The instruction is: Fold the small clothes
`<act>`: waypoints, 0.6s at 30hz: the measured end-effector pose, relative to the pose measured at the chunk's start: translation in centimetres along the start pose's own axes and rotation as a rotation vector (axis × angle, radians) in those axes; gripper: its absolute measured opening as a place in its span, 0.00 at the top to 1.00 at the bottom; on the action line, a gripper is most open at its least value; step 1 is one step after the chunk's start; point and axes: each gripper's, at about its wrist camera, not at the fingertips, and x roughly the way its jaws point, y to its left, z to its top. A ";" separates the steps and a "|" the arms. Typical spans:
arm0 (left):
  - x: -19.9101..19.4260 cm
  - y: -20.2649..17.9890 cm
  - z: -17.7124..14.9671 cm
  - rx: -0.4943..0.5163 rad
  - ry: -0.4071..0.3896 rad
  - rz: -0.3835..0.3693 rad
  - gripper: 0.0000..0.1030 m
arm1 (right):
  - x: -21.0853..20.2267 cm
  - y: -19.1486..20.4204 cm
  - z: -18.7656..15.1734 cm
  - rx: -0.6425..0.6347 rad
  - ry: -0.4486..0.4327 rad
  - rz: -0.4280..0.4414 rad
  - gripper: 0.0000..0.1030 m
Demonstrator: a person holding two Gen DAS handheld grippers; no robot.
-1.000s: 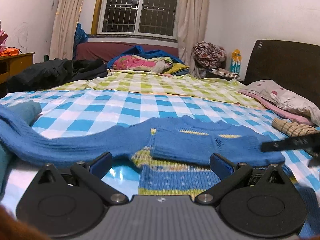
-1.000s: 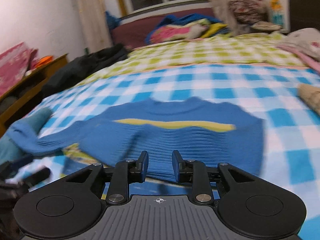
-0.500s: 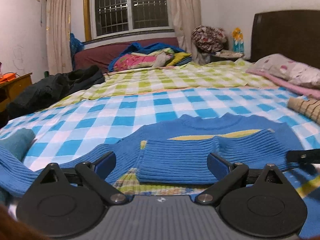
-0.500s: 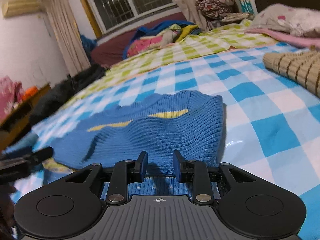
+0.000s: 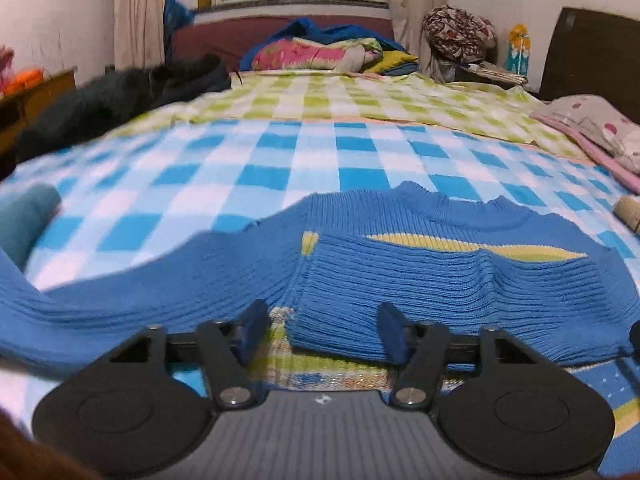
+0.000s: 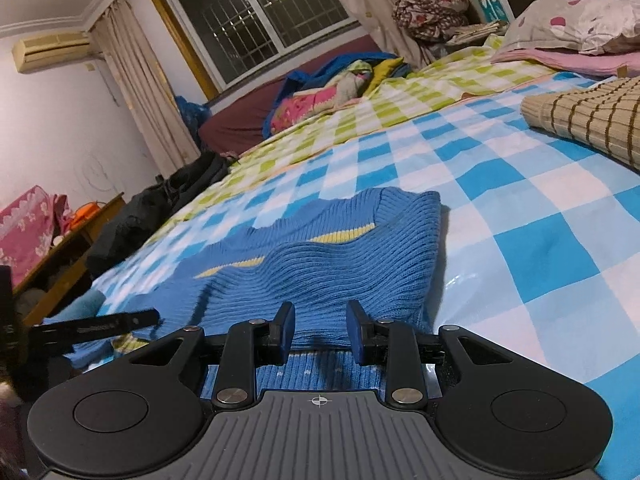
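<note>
White walls (image 6: 60, 128); barred dark window (image 6: 260, 20), beige curtains (image 6: 140, 92); checked bed (image 5: 320, 152); air conditioner (image 6: 52, 48).

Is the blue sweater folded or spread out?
Partly folded: one sleeve lies across the sweater chest, the other sleeve stretches out.

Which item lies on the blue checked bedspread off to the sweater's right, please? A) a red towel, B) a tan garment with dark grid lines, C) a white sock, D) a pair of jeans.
B: in the right wrist view a tan garment with dark grid lines lies on the bedspread, apart from the blue sweater.
</note>
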 end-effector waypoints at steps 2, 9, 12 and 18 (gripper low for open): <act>0.0 -0.2 0.0 0.006 -0.005 0.007 0.45 | 0.0 0.0 0.0 0.000 0.000 0.001 0.72; 0.0 -0.7 0.2 0.033 0.007 -0.004 0.77 | -0.1 0.0 0.0 0.006 0.000 0.001 0.72; 0.0 -0.6 0.5 0.020 0.008 -0.015 0.81 | -0.2 -0.1 -0.1 0.012 -0.005 0.000 0.72; -0.8 0.8 1.0 0.004 -0.022 0.023 0.81 | -0.7 -0.1 0.2 0.013 -0.034 0.003 0.71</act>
